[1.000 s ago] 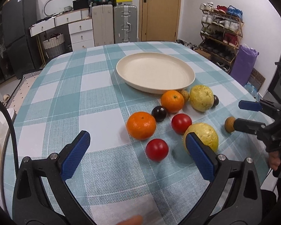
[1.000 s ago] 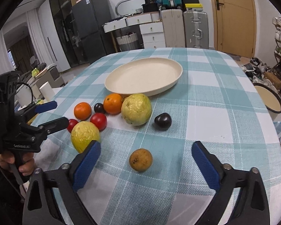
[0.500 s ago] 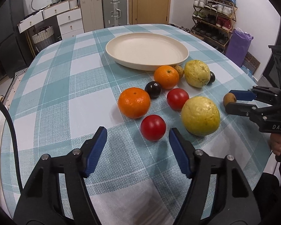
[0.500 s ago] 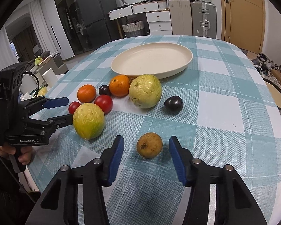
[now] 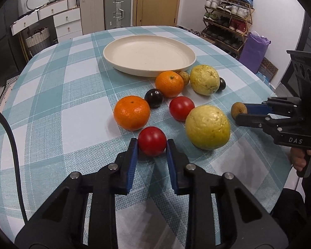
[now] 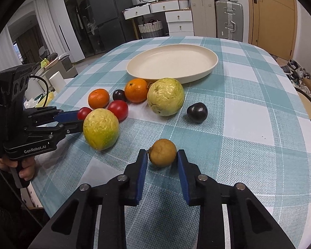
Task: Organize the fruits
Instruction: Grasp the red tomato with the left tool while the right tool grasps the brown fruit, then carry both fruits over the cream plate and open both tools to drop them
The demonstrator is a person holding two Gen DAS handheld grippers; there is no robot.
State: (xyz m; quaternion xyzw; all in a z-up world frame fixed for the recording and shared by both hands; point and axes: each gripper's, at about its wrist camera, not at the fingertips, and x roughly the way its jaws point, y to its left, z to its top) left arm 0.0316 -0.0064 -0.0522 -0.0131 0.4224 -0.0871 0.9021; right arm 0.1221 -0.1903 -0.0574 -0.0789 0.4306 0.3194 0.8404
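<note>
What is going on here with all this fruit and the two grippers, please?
A person is sorting fruit with two handheld grippers. The left gripper has its blue pads against a red tomato, and the right gripper brackets a small brown fruit; both fruits sit on the checked tablecloth. The cream plate holds nothing, with the oranges, guavas and dark plums beside it.

- The bench point(image 5: 76, 112) wears a teal-and-white checked cloth.
- A cream plate point(image 5: 149, 55) sits toward the far side.
- Just before it lie two oranges point(image 5: 132, 112), two tomatoes point(image 5: 181, 108), two large yellow fruits point(image 5: 207, 127), two dark plums point(image 5: 154, 98) and two small brown fruits point(image 6: 163, 152), clustered closely.
</note>
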